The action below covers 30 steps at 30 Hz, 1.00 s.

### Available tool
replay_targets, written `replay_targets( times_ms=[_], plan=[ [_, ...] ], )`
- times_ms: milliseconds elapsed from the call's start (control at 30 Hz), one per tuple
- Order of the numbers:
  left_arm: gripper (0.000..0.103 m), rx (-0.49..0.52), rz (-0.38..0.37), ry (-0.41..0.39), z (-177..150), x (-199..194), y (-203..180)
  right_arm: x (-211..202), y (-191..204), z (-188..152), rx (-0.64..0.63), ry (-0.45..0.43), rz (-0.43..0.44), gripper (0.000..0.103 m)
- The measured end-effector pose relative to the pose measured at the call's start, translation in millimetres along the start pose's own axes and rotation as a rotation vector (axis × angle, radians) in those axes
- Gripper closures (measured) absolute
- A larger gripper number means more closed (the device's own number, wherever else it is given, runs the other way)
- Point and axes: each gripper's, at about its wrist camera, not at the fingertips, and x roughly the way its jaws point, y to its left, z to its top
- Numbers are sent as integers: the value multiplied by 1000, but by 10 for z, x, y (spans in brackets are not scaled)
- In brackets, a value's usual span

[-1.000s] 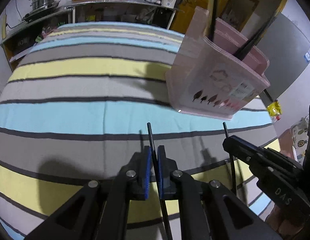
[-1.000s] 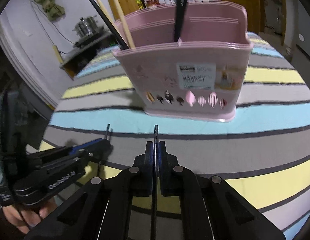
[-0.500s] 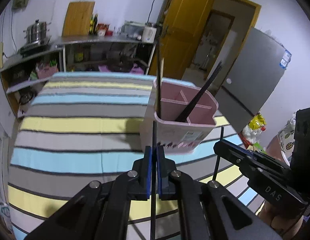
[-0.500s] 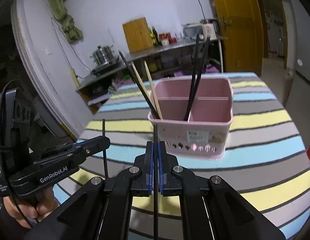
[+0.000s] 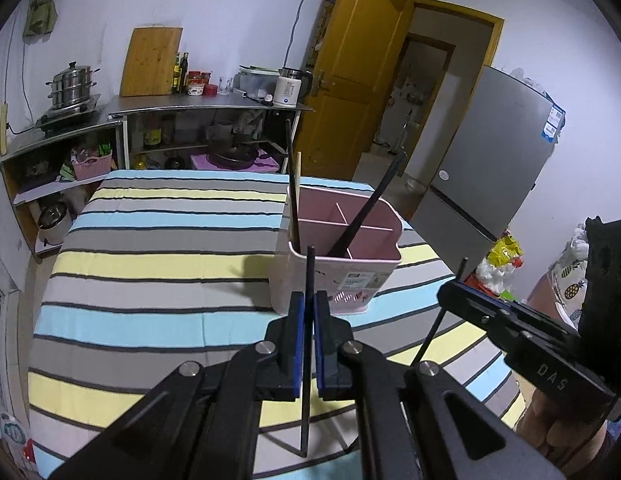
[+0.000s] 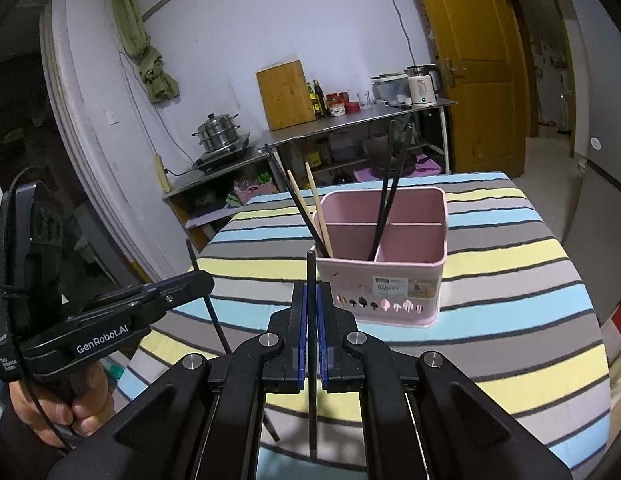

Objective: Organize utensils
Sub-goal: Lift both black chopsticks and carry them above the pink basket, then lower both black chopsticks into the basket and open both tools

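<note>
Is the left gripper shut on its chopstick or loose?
Shut: the left gripper has its blue pads pressed against the black chopstick, which stands upright between them.

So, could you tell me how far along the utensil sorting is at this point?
Partly done: the pink basket already holds two black chopsticks in one compartment and wooden ones beside a black one in another. In hand: the left tongs and right tongs each grip a black chopstick above the striped cloth. Left: dropping both into the basket.
</note>
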Motion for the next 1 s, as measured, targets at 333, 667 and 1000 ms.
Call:
replay_targets(
  times_ms=[333, 667, 1000],
  plan=[
    [98, 24, -2, 25, -106, -283, -162, -247, 92, -70, -29, -11, 8, 99],
    [98, 45, -31, -22, 249, -287, -286, -318, 21, 236, -32, -106, 17, 99],
    [98, 45, -39, -111, 901, -240, -315, -395, -111, 793, -15, -257, -11, 99]
  ],
)
